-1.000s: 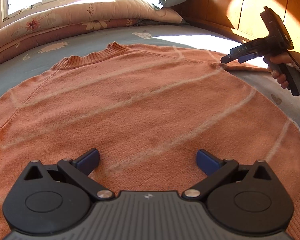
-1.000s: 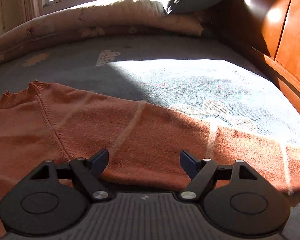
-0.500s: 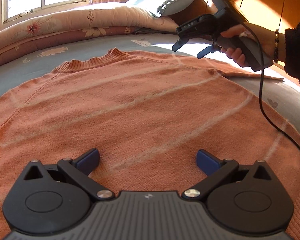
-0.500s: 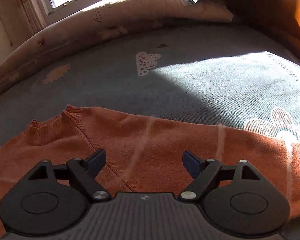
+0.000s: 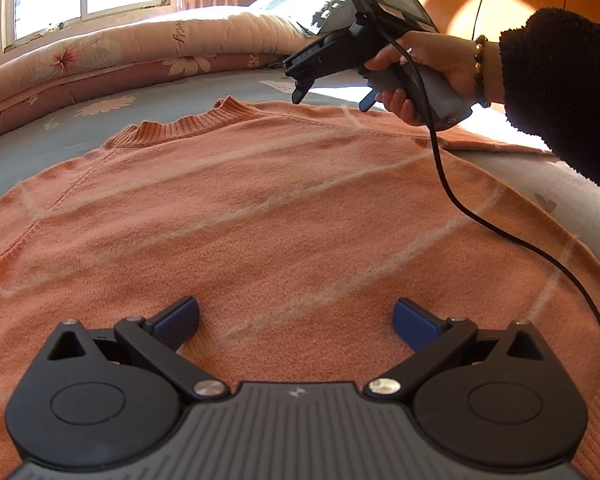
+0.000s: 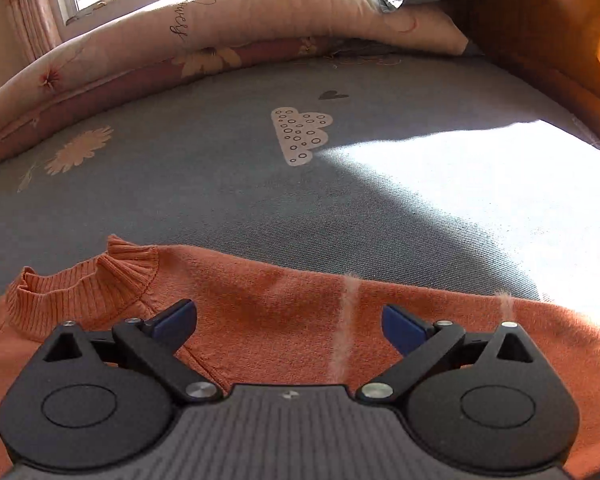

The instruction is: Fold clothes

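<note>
The soft, limp knitted orange sweater [image 5: 268, 208] is best pinched at its shoulder edge; the left gripper [image 5: 296, 320] is spread wide and empty, and the right gripper [image 6: 290, 326] is opening with nothing held.

Cursive "lovely" on rolled quilt [image 6: 260, 20]; small lettering on right tool's [image 5: 332, 94] arm unreadable.

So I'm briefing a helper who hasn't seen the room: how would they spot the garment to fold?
Look at the grey-blue bedsheet with flower prints, below the rolled floral quilt. Spread flat on it lies the orange sweater. It is the only garment there, knitted, with a ribbed collar and thin pale stripes.
</note>
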